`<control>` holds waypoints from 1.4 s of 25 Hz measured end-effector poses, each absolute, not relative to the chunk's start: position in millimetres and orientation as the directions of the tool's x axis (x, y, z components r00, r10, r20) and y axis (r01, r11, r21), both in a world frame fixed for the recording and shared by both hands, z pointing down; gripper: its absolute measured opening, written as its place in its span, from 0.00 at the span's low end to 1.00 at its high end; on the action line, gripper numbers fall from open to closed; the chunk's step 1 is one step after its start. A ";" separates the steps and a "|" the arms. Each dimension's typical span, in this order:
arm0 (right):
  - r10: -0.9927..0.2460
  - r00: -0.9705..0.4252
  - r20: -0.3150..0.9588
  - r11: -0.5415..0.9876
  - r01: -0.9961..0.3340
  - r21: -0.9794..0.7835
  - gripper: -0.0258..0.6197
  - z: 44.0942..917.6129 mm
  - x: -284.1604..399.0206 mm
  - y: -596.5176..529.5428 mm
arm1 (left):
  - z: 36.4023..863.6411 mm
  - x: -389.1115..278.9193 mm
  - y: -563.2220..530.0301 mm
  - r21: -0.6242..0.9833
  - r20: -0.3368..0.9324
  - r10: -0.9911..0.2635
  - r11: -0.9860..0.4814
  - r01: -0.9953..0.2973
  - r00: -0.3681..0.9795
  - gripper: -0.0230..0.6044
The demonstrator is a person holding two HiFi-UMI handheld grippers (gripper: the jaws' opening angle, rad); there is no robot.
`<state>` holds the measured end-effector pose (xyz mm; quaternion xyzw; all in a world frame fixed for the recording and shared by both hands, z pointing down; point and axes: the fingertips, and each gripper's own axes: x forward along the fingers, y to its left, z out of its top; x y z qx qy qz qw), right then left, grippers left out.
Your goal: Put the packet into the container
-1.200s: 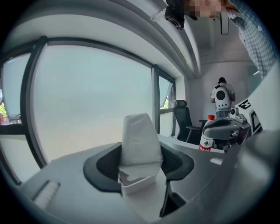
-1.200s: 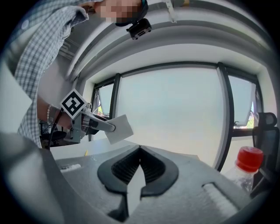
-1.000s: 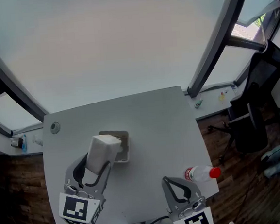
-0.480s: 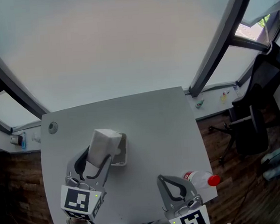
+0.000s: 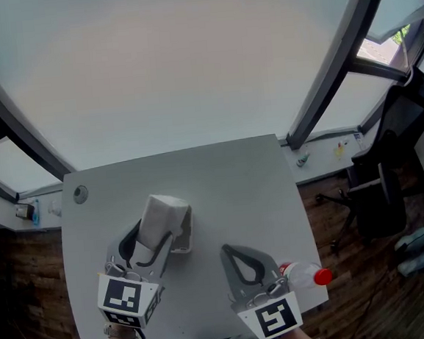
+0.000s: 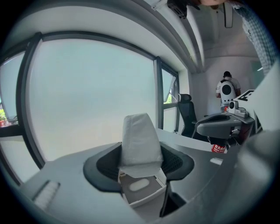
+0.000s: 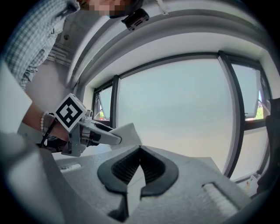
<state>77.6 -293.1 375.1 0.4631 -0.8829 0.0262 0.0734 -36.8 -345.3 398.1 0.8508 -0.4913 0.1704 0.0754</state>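
Observation:
A white packet [image 5: 164, 215] stands tilted between the jaws of my left gripper [image 5: 153, 235], which is shut on its lower half. Directly under it sits a small grey open container [image 5: 185, 238] on the table, mostly hidden in the head view. In the left gripper view the packet [image 6: 140, 139] hangs just above the container [image 6: 141, 191], whose floor shows an oval mark. My right gripper [image 5: 229, 251] hovers over the table to the right, jaws shut and empty. In the right gripper view its pads meet [image 7: 140, 153], and the packet [image 7: 127, 134] shows to the left.
A clear bottle with a red cap [image 5: 307, 275] lies near the grey table's [image 5: 231, 177] front right corner, beside my right gripper. A round grommet [image 5: 80, 193] sits at the far left corner. A black office chair [image 5: 386, 179] stands off to the right.
My right gripper has moved left and forward, away from the bottle toward the table's middle. The left gripper, still holding the packet, has shifted slightly over the container.

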 end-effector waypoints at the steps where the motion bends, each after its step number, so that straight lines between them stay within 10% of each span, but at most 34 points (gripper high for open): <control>1: -0.818 -0.557 0.143 0.565 -0.825 0.019 0.04 372.6 77.7 -297.4 | 399.9 -36.8 -345.5 -0.040 0.369 -0.809 -0.506 -0.861 0.458 0.44; 35: -0.835 -0.529 0.151 0.538 -0.843 0.021 0.04 369.5 69.7 -330.9 | 505.0 -47.4 -356.5 -0.094 0.602 -0.724 -0.482 -0.871 0.336 0.45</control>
